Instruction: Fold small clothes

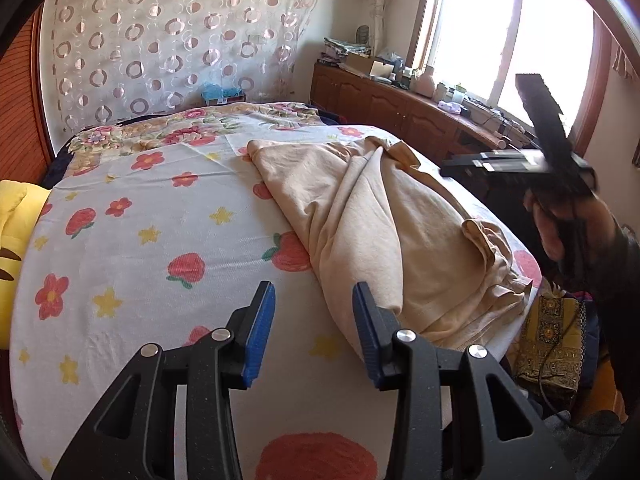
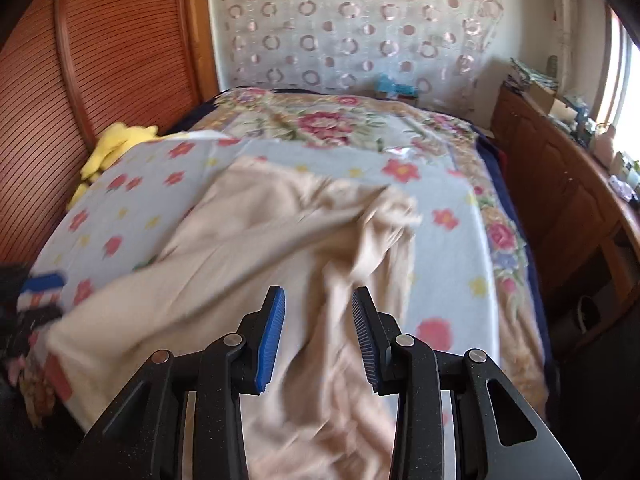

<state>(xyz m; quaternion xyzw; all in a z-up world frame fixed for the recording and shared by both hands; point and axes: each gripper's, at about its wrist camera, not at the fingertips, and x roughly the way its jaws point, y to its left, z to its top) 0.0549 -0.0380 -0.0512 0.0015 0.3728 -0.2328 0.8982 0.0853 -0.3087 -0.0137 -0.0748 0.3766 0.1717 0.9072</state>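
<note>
A beige garment (image 1: 384, 224) lies crumpled on the flowered sheet (image 1: 132, 236) at the bed's right side. My left gripper (image 1: 314, 332) is open and empty, low over the sheet just left of the garment's near corner. In the left wrist view the right gripper (image 1: 452, 168) is held up in a hand, off the bed's right edge. In the right wrist view my right gripper (image 2: 318, 332) is open and empty above the garment (image 2: 248, 264), which is motion-blurred. The left gripper (image 2: 42, 282) shows at the far left by the garment's corner.
A yellow plush (image 1: 12, 232) lies at the bed's left edge beside a wooden headboard (image 2: 80, 72). A floral blanket (image 2: 320, 120) covers the far end. A wooden cabinet (image 1: 400, 108) loaded with clutter runs under the window on the right. A patterned cushion (image 1: 552, 340) lies beside the bed.
</note>
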